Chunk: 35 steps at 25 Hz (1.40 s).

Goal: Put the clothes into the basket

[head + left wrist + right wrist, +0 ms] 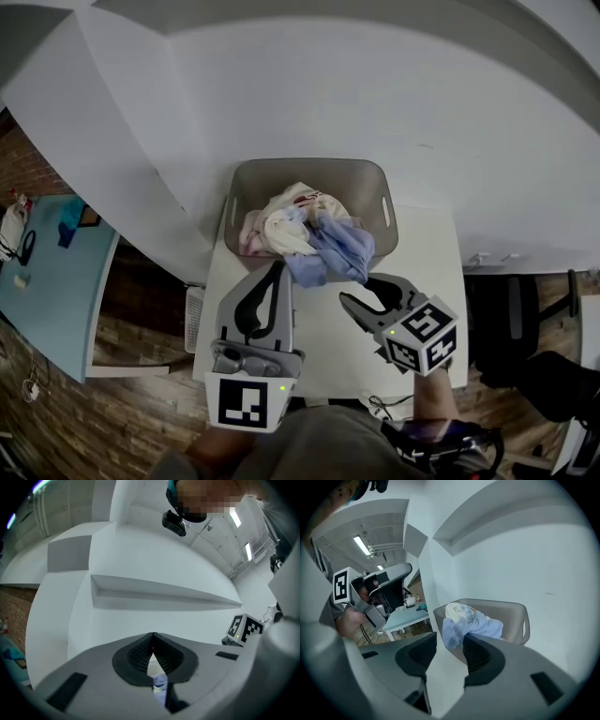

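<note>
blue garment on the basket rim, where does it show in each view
Head view: blue garment at centre, draped over the near rim of the grey basket.
Left gripper view: only a blue scrap low centre, behind the closed jaws; probably it.
Right gripper view: centre, just past the open jaws.
Shared landmark: the grey basket, in head and right gripper views only.

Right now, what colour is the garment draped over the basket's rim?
Light blue garment; clearest in head view.

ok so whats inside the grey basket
Clothes: a cream garment on top, a pale blue garment spilling over the basket's front rim, a pink garment at left. Its floor is hidden under them.
</note>
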Each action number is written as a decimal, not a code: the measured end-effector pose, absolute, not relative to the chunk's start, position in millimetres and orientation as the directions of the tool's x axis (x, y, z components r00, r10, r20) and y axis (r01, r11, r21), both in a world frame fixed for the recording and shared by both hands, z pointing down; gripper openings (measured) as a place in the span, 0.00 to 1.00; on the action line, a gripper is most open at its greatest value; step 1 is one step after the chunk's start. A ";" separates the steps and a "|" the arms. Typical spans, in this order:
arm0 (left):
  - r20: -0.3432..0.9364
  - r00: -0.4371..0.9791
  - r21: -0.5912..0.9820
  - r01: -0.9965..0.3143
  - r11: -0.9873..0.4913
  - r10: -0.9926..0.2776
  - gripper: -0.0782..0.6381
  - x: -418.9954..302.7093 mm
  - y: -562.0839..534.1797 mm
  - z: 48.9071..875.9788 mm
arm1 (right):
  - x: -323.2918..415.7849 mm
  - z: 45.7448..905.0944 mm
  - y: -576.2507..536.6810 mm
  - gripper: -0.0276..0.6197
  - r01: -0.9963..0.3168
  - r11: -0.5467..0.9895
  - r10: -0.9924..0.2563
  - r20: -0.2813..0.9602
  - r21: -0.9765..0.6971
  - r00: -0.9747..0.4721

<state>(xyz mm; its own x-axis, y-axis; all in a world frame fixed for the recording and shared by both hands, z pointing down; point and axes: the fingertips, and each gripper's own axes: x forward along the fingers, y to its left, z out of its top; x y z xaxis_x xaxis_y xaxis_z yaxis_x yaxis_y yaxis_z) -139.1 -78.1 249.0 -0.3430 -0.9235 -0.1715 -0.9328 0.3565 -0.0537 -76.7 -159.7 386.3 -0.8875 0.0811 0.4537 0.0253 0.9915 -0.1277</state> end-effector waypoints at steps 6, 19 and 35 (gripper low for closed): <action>-0.174 -0.326 -0.062 -0.938 0.341 -0.929 0.12 -126.3 -78.4 246.4 | -55.4 383.6 -177.4 0.40 -0.111 0.988 -0.056 0.430 -0.103 -0.901; -0.208 -0.294 -0.079 -0.946 0.316 -0.933 0.12 -101.6 -92.7 231.9 | -51.1 279.3 -174.2 0.14 -0.156 0.984 -0.160 0.040 0.091 -0.986; -0.229 -0.321 -0.108 -0.930 0.352 -0.919 0.12 -94.6 -90.4 222.1 | -58.5 231.4 -152.9 0.05 -0.112 0.984 -0.099 -0.099 0.141 -0.990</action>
